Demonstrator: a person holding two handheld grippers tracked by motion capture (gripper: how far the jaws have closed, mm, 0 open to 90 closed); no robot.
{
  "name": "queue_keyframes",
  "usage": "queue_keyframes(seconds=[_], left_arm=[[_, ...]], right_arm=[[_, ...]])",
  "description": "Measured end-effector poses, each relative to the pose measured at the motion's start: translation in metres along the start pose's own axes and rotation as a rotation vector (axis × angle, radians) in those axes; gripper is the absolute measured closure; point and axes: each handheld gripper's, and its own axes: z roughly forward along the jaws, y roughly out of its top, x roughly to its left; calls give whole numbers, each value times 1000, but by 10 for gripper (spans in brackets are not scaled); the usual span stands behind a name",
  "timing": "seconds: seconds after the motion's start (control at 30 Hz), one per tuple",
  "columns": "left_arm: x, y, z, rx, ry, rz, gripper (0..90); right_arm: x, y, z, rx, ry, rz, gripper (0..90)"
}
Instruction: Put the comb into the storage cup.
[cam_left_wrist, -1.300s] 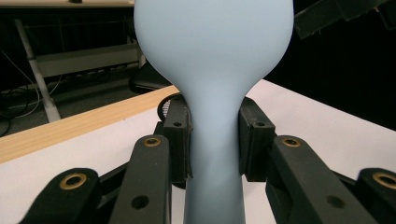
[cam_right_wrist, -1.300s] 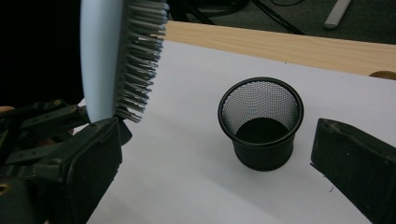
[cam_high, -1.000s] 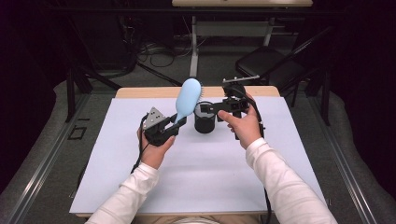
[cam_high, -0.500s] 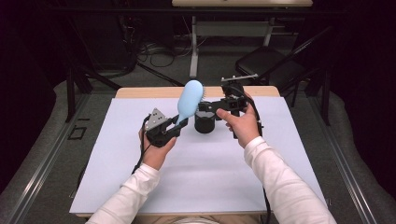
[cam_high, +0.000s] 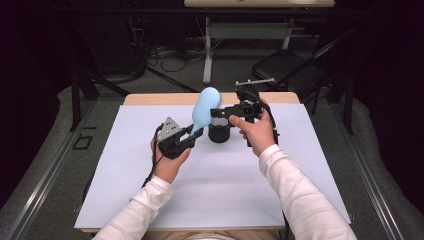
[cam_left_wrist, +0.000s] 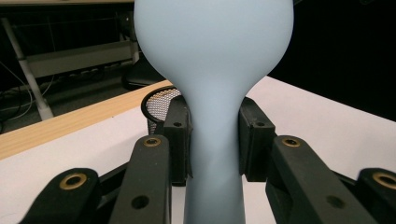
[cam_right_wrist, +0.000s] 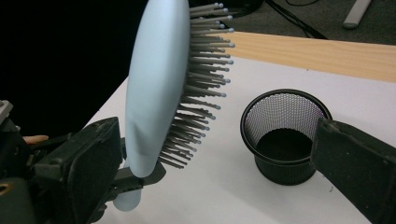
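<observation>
My left gripper (cam_high: 192, 134) (cam_left_wrist: 215, 140) is shut on the handle of a light blue hairbrush (cam_high: 205, 107) (cam_left_wrist: 212, 56). The brush is tilted up and away over the table, its grey bristles (cam_right_wrist: 196, 79) facing the right hand. A black mesh cup (cam_high: 218, 134) (cam_right_wrist: 285, 135) (cam_left_wrist: 159, 105) stands upright on the white sheet just beyond the brush. My right gripper (cam_high: 225, 114) (cam_right_wrist: 219, 158) hovers above the cup, pointing at the brush head. It is open, its jaws wide apart, with nothing pressed between them.
A white sheet (cam_high: 125, 165) covers the table, with a strip of bare wood (cam_high: 150, 98) at the far edge. Beyond the table are a dark chair (cam_high: 285, 70), a desk frame and cables on the floor.
</observation>
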Motion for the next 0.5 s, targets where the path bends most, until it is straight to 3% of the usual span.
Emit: queue_keyframes(seconds=[0.5], left_arm=[[-3,0,1,-3,-4,5,693]], right_arm=[[-1,3,0,-28,14,19,66]])
